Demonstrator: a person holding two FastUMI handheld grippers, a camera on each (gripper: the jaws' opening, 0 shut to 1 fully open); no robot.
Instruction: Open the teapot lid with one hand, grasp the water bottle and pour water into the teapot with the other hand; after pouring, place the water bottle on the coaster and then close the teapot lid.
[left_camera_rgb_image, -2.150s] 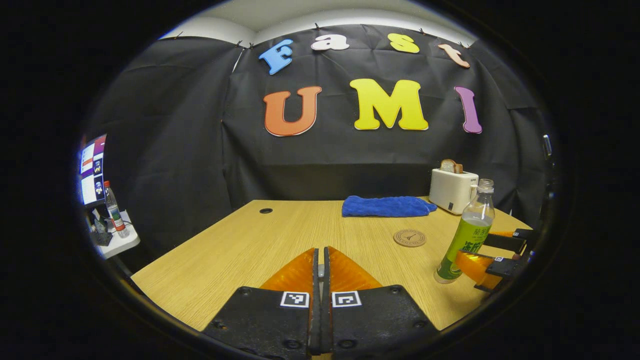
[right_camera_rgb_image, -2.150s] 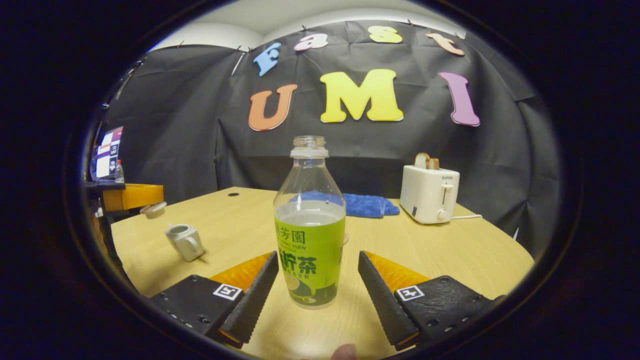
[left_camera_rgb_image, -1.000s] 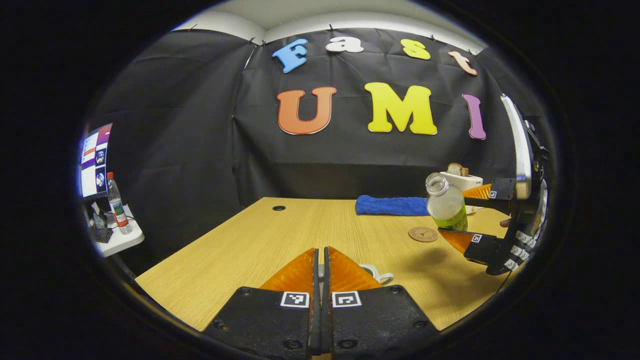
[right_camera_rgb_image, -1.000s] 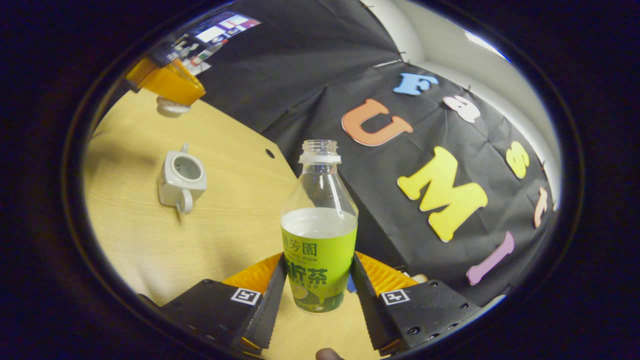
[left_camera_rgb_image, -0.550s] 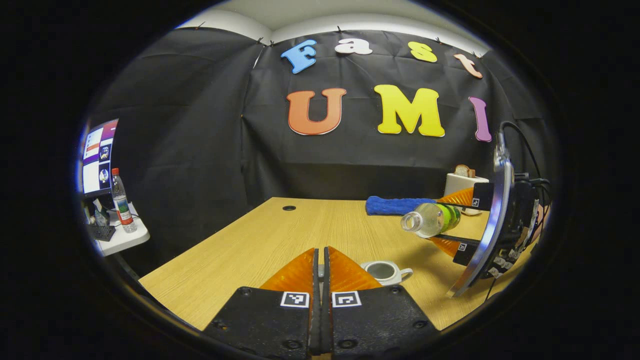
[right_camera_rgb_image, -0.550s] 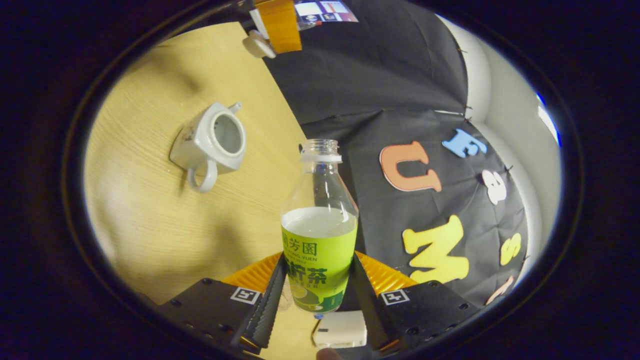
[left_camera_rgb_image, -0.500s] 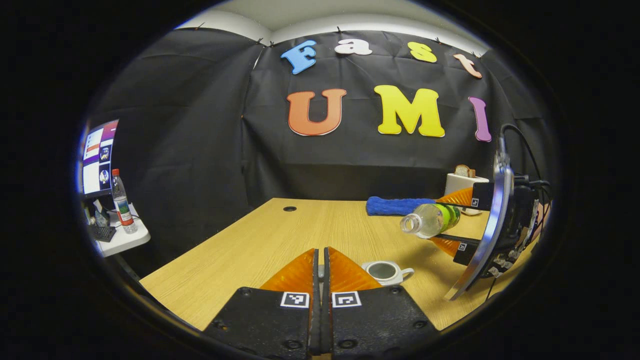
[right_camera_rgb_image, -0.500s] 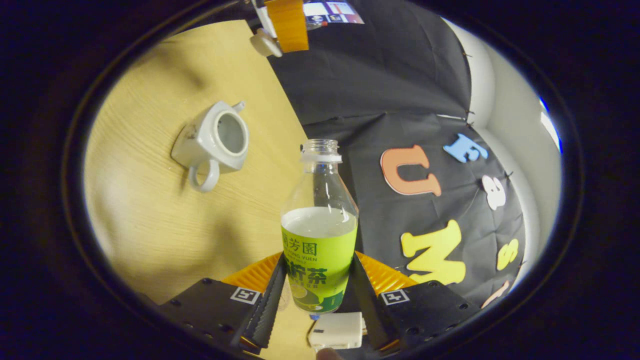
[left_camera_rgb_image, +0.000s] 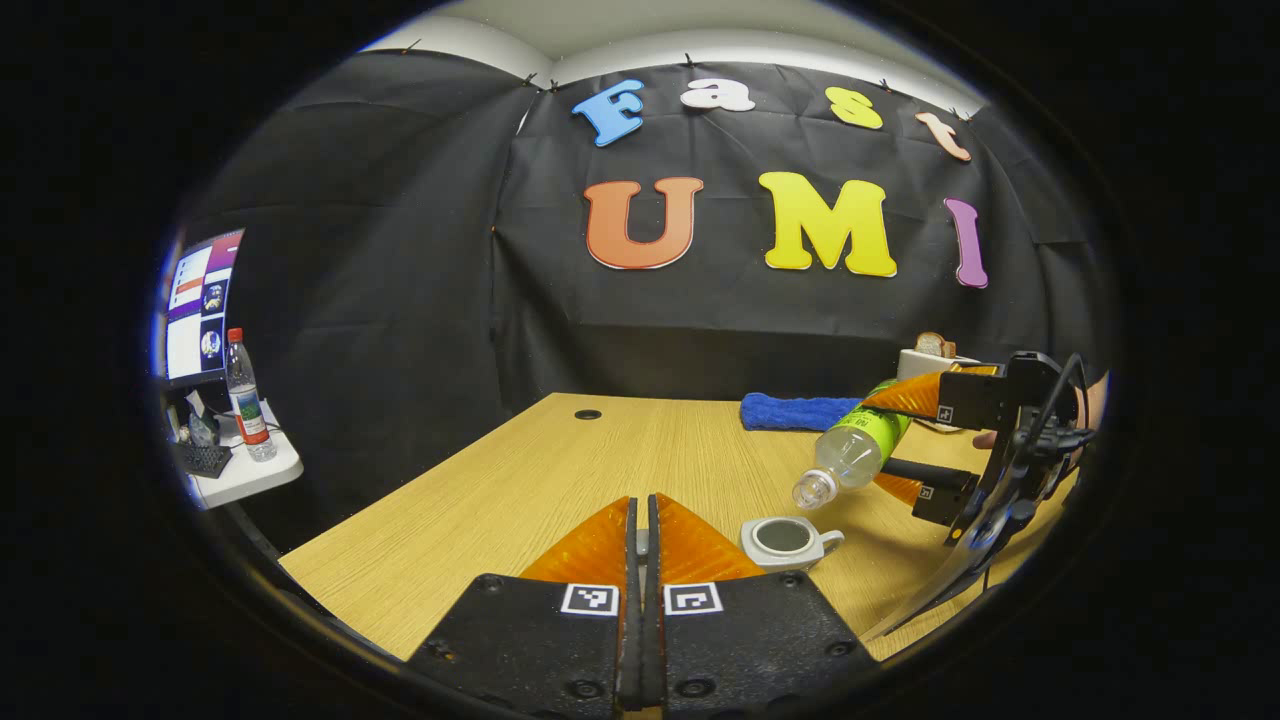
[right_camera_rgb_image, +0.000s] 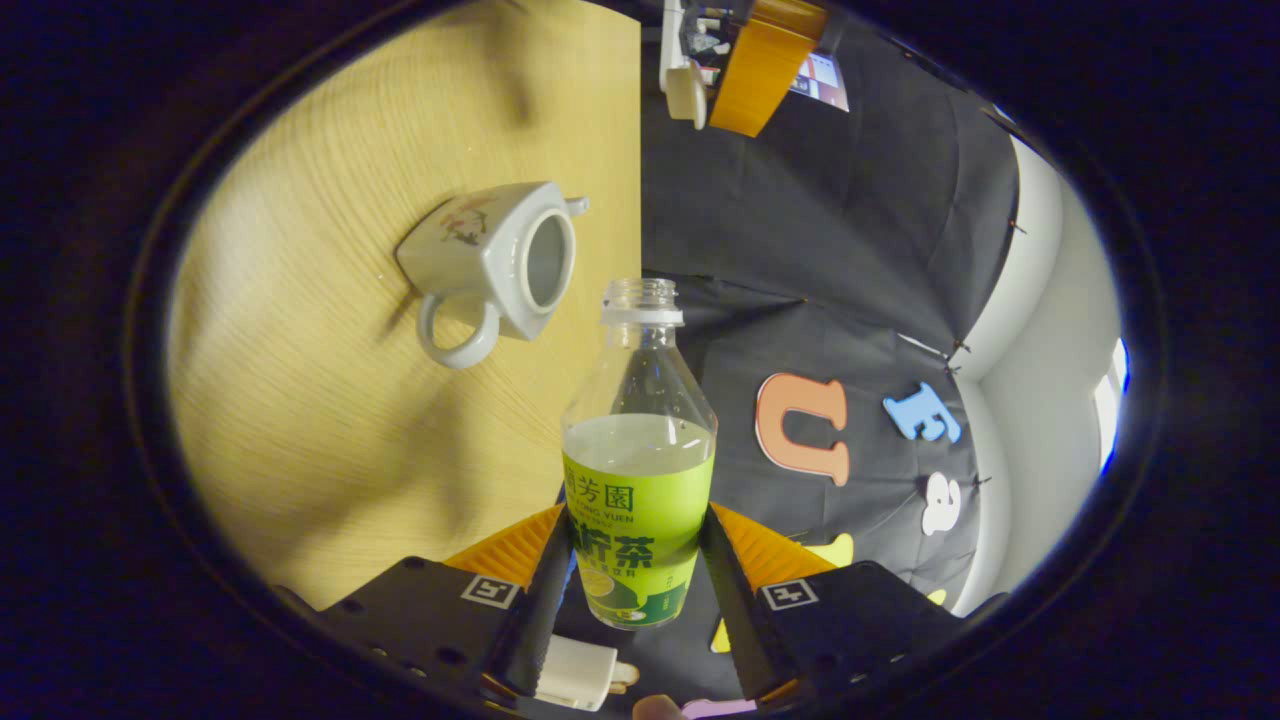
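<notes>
Since before, my right gripper, clamped on the water bottle, tipped it over the open teapot. Left gripper is together, pinching the lid. Next I tip more to pour.

In the left gripper view we see the teapot on the table, near and right of centre. The water bottle hangs tilted just above and right of it. Far right lie a towel and a toaster behind it.
</notes>
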